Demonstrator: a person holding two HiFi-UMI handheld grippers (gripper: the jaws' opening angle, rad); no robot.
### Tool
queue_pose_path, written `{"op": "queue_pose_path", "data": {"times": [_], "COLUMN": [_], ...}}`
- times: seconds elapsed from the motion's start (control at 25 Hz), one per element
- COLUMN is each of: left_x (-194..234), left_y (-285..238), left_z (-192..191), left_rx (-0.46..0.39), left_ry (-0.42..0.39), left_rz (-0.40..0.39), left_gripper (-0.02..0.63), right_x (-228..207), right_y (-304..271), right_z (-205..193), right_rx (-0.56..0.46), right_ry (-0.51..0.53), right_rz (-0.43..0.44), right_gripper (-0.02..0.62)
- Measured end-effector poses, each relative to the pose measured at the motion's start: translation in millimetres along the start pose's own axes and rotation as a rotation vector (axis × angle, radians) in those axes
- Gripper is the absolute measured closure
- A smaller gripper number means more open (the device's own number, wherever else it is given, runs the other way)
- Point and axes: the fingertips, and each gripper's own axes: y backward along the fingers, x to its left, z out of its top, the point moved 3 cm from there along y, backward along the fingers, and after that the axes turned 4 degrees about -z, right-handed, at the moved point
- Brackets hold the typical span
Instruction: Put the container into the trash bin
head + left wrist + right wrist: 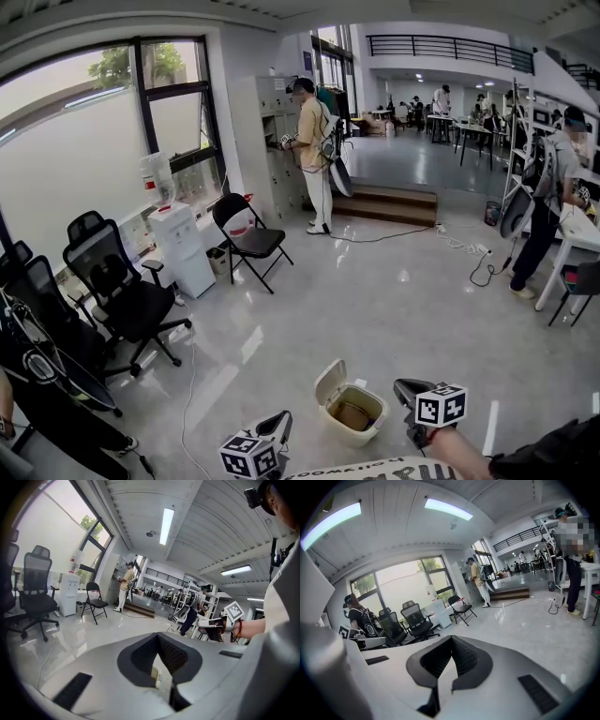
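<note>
Your left gripper point(158, 638) has its jaws pressed together with nothing gripped, and your right gripper point(451, 640) is closed and empty too. They hang one on each side of the cream plastic trash bin point(349, 433), a little nearer to you than it, and its lid point(330, 380) is tipped open. Inside the bin lies a flat brown piece point(354, 415). You can take it for the container, though it is too small to be sure. If so, the drop looks done and only drawing away from the bin is left. It seems to rest flat on the bin's bottom, its long axis along the bin's longer side; which end leads cannot be told
</note>
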Motion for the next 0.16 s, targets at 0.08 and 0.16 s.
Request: {"op": "queue_pose_path", "data": {"times": [0.08, 0.16], "left_x": [1.5, 2.7], "left_y": [1.5, 3.4], "left_z": [-1.8, -3.2], "left_rx": [0.0, 0.001], "left_ry": [0.0, 0.0], "left_rz": [0.008, 0.014], "left_gripper": [0.614, 0.614], "right_x": [-1.3, -2.2], "right_y": [-0.5, -0.1], "right_z": [-3.2, -6.4], "right_rx": [0.006, 0.011], "right_ry": [0.0, -0.002], "right_rz": [-0.007, -0.013], "right_gripper": [0.594, 0.592]}}
